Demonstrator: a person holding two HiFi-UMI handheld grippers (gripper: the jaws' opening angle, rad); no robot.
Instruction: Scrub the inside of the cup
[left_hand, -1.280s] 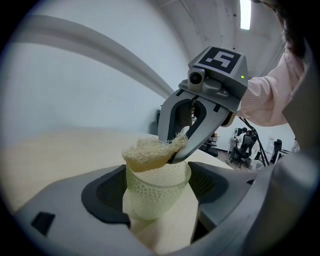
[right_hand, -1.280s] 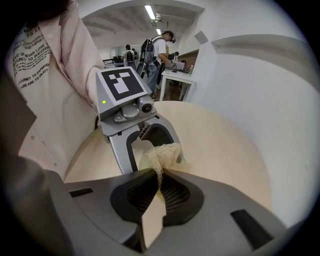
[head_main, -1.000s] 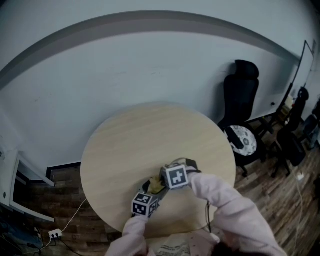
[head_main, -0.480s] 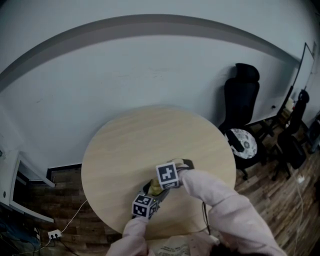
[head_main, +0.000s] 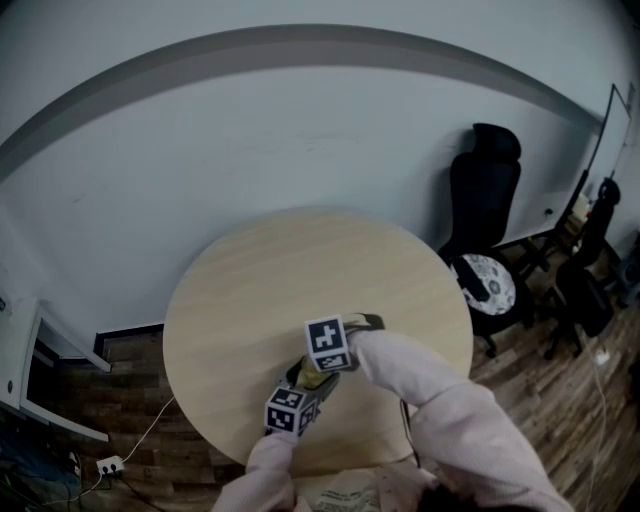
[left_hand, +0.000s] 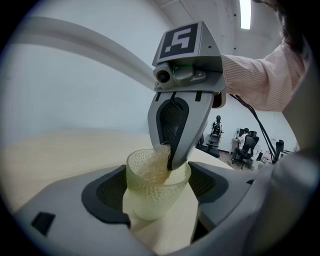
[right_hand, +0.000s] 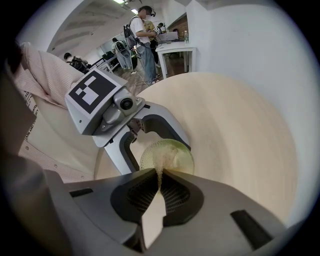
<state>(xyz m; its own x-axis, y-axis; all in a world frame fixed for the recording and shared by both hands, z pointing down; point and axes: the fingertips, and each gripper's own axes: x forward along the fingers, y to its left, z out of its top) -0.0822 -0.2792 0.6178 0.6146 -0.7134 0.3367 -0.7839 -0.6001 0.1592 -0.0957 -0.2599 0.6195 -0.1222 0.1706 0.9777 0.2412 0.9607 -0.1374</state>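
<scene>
The cup (left_hand: 149, 199), a pale, bumpy-walled glass, stands upright at the near edge of the round worktop (head_main: 300, 265), just in front of the person. The left gripper (left_hand: 158, 192) clasps it from both sides, its dark pads pressed against the lower wall, so the cup is steadied for the work. The right gripper (right_hand: 160, 175) comes down from above with its jaws pressed together on a tan, fibrous scrubber (left_hand: 156, 161). A tuft of that scrubber sticks out past the tips and reaches over the rim into the cup's mouth, against the left inner wall.

The scrubbing step looks to be under way: the scrubber is inside the cup, though it appears to sit high, near the rim rather than at the bottom.

The next move probably calls for pushing the scrubber deeper and sweeping it round the inner wall and base, while the left gripper holds firm so the cup neither turns nor tips. The right jaw tips are close to the glass rim, so they need to stay clear of it. The thin pinch on the scrubber could slip if it drags hard on the rough wall.
</scene>
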